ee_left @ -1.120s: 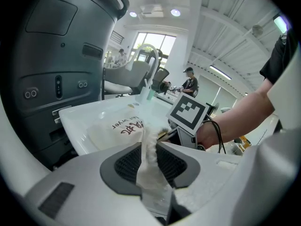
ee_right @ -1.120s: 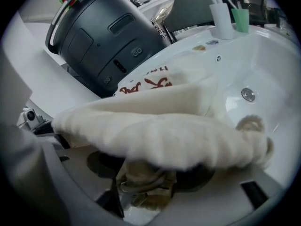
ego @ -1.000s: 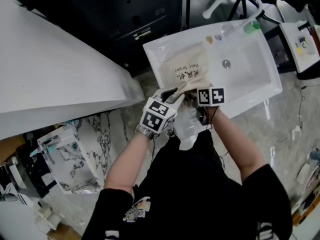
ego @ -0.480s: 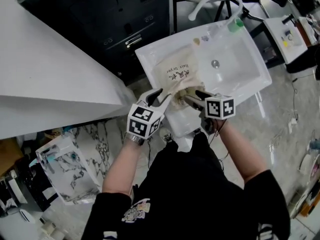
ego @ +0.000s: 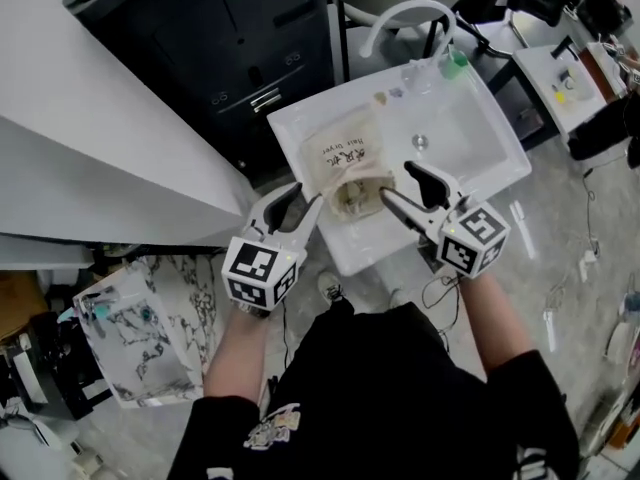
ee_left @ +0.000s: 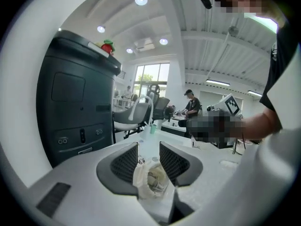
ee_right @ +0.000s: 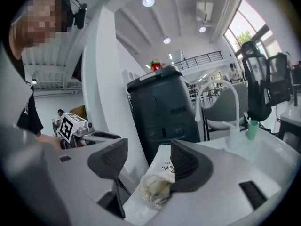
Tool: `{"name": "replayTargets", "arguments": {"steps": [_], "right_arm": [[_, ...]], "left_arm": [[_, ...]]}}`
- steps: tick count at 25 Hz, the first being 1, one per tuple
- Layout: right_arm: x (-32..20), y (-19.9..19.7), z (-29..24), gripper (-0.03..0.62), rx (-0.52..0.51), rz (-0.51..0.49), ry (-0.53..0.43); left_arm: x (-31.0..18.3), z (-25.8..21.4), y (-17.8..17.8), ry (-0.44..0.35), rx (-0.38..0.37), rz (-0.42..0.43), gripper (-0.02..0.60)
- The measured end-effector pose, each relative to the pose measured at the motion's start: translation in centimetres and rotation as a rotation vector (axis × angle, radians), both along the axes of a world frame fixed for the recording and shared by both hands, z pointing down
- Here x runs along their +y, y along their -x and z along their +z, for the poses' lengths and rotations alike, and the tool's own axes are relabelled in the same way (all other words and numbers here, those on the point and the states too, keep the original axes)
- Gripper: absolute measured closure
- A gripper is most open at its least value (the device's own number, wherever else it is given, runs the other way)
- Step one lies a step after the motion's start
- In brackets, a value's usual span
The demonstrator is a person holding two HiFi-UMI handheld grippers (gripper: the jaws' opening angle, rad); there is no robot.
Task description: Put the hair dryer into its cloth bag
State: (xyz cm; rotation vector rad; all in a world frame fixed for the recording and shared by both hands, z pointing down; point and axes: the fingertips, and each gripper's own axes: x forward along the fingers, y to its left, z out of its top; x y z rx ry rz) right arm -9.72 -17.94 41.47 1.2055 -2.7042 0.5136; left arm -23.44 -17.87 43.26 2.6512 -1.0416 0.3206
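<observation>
Bagging's looking nearly done: the cloth bag [ego: 345, 163] is lying stuffed by the sink's [ego: 480, 138] front-left edge, hair dryer seemingly inside, left gripper [ego: 305, 196] hovering released, right gripper's [ego: 396, 181] empty jaws closing, so cinching's probably coming next.

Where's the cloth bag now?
Head view, upper centre: the cloth bag lies on the left side of the sink, left of the drain, bunched mouth toward the person.

This looks like an open-plan office or lab floor. There are recessed ceiling lights [ee_left: 141, 0], tall windows [ee_left: 151, 81], swivel chairs [ee_right: 261, 86] and a person [ee_left: 192, 103] seated at work far off. A free-standing white sink [ego: 470, 133] with a faucet [ego: 400, 13] stands beside a dark cabinet [ego: 230, 58]. Loose cables [ego: 592, 258] lie on the marble floor [ego: 560, 298].
</observation>
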Motion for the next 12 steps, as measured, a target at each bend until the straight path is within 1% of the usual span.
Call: {"name": "replayTargets", "arguments": {"steps": [4, 6, 9, 12], "right_arm": [[2.2, -1.0, -4.4, 0.312, 0.016, -0.06, -0.127], [3.6, -1.8, -5.9, 0.313, 0.016, -0.088, -0.172], [5.8, -3.4, -6.8, 0.315, -0.006, -0.122, -0.196], [7.7, -5.5, -7.3, 0.325, -0.038, -0.144, -0.198]], "left_arm": [[2.5, -3.2, -1.1, -0.071, 0.008, -0.051, 0.449], [4.0, -4.5, -2.0, -0.1, 0.022, -0.081, 0.449], [6.7, -5.5, -4.0, -0.115, 0.035, -0.122, 0.449], [9.4, -5.7, -6.6, -0.109, 0.033, -0.165, 0.449]]}}
